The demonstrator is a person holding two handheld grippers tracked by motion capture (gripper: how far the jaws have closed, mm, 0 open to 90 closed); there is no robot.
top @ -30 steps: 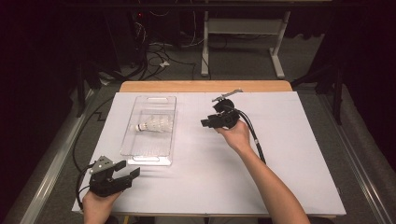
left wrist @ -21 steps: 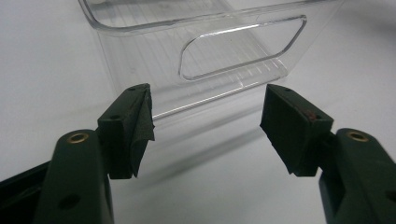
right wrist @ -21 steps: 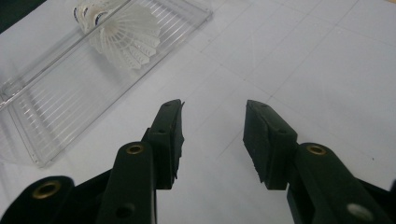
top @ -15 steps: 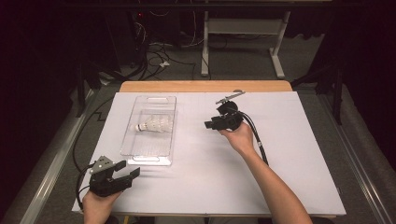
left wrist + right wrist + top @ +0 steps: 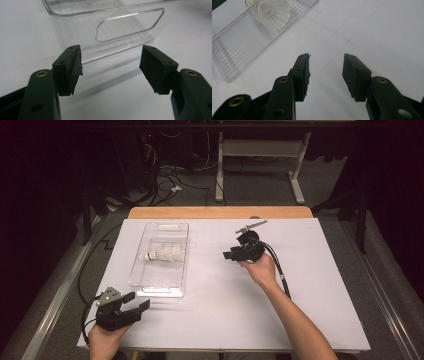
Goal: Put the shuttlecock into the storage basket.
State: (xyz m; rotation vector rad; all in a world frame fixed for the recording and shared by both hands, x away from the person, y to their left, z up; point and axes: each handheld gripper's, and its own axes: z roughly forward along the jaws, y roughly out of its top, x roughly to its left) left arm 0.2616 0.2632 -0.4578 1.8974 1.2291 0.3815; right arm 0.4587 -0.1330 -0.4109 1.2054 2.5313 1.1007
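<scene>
Your left gripper (image 5: 131, 307) rests with jaws spread and empty at the clear tray's (image 5: 161, 288) six o'clock end. The shuttlecock (image 5: 165, 254) lies inside the tray. Your right gripper (image 5: 231, 255), half parted and empty, sits at the tray's three o'clock over bare white table (image 5: 320, 295). I judge the next step a reach over the tray's wall.

White shuttlecock (image 5: 165, 254), clear ribbed tray (image 5: 160, 285)

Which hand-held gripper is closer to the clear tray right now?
The left hand-held gripper, at the near short end of the clear tray, jaws open. The right hand-held gripper stands farther off, out to the tray's side.
</scene>
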